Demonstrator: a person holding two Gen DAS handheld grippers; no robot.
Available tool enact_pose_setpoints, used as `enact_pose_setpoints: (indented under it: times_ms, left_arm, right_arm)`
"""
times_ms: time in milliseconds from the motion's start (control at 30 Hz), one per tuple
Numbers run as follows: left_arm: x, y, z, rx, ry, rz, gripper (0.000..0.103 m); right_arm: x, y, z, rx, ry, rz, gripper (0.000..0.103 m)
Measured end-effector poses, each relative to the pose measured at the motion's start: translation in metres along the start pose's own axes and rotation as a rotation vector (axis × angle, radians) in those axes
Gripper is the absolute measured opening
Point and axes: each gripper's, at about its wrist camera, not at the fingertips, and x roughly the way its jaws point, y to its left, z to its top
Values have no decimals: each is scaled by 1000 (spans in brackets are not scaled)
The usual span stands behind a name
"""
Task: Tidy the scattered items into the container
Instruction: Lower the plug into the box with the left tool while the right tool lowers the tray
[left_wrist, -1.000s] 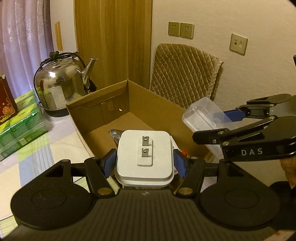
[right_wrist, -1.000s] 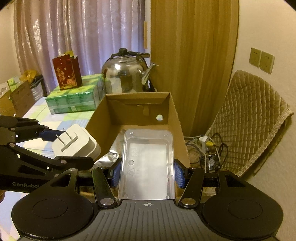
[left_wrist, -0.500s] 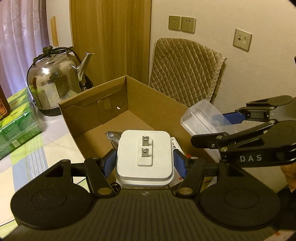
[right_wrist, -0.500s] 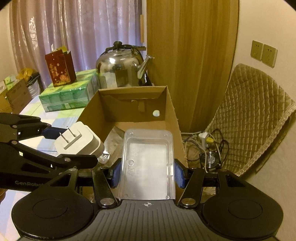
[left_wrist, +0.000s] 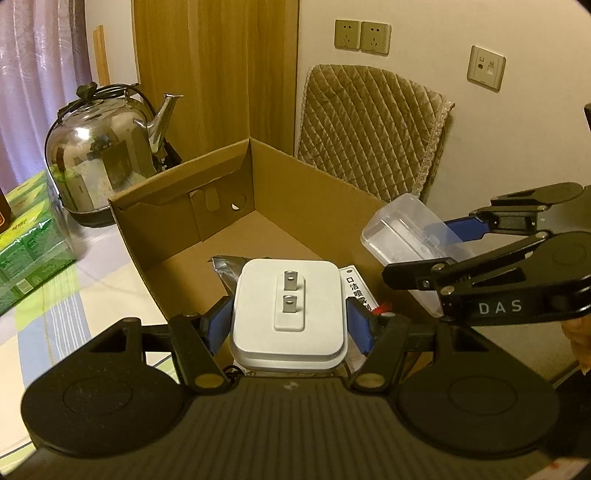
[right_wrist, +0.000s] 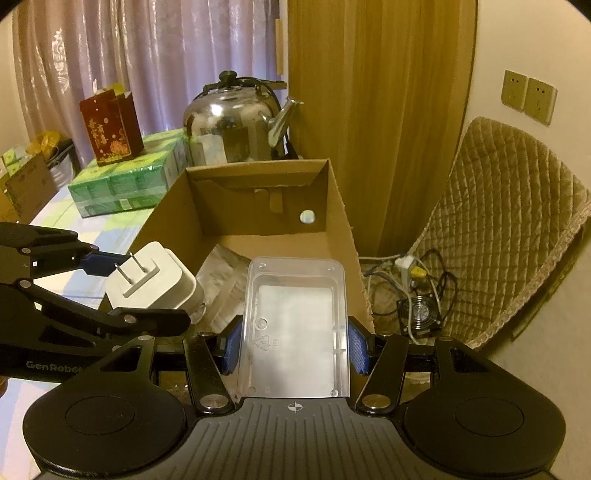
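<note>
While both tools hover over the open brown cardboard box (left_wrist: 280, 206), each carries one item ready to go in. The left gripper (left_wrist: 290, 319) clamps a white square two-prong plug adapter (left_wrist: 288, 314) by its flat sides, prongs facing up and away, which probably keeps the bulky body steady between the blue-padded fingers (left_wrist: 218, 323). They are spread about as wide as the adapter and press against it on both sides. The right gripper (right_wrist: 293, 345) grips a clear rectangular plastic tray (right_wrist: 295, 325) across its short width, with its blue fingers (right_wrist: 357, 349) touching the tray's long walls; this hold likely keeps the light tray from twisting.

Ahead of the left fingers and below them, the box floor shows a crinkled silver foil packet (left_wrist: 227, 267) and a white printed packet (left_wrist: 356, 291) just beside the adapter, so some tidying looks done. Beyond the box, farther from both sets of fingers, a shiny steel kettle (right_wrist: 236, 125) and green wrapped packs (right_wrist: 129, 184) stand on the bench (left_wrist: 55, 314). Lowering each item past the box rim seems the next need.
</note>
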Motion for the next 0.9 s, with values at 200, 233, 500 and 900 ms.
enact_pose_setpoints:
  times_ms: [200, 233, 500, 900]
  left_arm:
    - [6, 1, -3, 15, 9, -9, 60]
    - [8, 1, -4, 18, 12, -13, 60]
    - [16, 1, -7, 27, 24, -19, 60]
    - [23, 0, -7, 31, 35, -24, 60]
  right_arm:
    - [6, 0, 1, 3, 6, 1, 53]
    - [7, 0, 1, 4, 7, 1, 53]
    - [16, -2, 1, 7, 14, 3, 53]
    - [23, -1, 2, 4, 22, 6, 53]
